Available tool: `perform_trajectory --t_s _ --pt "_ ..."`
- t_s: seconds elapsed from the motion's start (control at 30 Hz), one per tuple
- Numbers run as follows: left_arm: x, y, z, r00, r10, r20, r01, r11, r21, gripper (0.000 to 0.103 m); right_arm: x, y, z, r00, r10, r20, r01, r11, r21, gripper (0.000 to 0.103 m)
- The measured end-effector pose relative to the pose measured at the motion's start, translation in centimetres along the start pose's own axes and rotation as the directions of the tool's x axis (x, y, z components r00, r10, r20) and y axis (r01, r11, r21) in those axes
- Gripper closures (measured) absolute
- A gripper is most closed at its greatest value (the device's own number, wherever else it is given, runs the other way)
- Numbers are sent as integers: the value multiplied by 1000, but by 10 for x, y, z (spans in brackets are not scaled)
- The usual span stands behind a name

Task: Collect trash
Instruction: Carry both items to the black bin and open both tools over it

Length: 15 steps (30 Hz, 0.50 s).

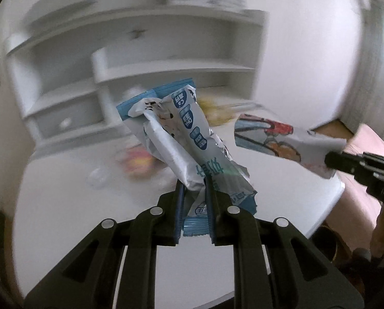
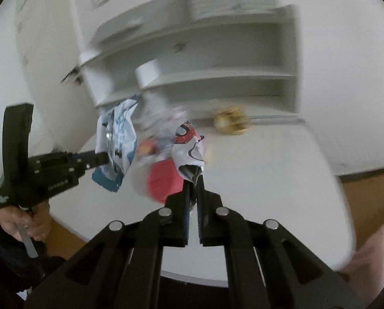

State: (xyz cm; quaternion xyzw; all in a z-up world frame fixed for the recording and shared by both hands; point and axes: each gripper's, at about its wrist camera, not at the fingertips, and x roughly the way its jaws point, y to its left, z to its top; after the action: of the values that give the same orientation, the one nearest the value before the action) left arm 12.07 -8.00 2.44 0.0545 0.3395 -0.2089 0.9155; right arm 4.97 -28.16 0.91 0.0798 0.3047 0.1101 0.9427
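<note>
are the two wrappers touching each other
Apart. The left wrist view shows bare desk and background between the blue wrapper in the left gripper and the red wrapper in the right gripper.

White counter (image 1: pixel 282 206), rounded near edge, wood floor (image 2: pixel 367 193) beyond it. On counter: yellow wrapper (image 2: pixel 230 122) at far edge near white shelf unit (image 2: pixel 217 59); red round object (image 2: pixel 163 180), blurred, mid-counter; small red-yellow item (image 1: pixel 138 162), blurred; clear crumpled bit (image 1: pixel 96 177) on left side.
</note>
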Motion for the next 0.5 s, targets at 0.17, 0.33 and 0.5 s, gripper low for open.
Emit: perform_trajectory --t_s 0.17,0.33,0.5 --pt "24 -86 17 986 -163 -13 164 979 125 88 -51 -78 -26 981 -189 44 179 967 180 98" --pt "51 -204 8 917 -380 -118 398 878 266 88 -110 -154 -85 904 -427 -21 409 849 335 98" --pt "78 -325 -34 810 -516 -278 586 727 359 88 -148 -227 -166 805 -565 -180 573 665 478 98"
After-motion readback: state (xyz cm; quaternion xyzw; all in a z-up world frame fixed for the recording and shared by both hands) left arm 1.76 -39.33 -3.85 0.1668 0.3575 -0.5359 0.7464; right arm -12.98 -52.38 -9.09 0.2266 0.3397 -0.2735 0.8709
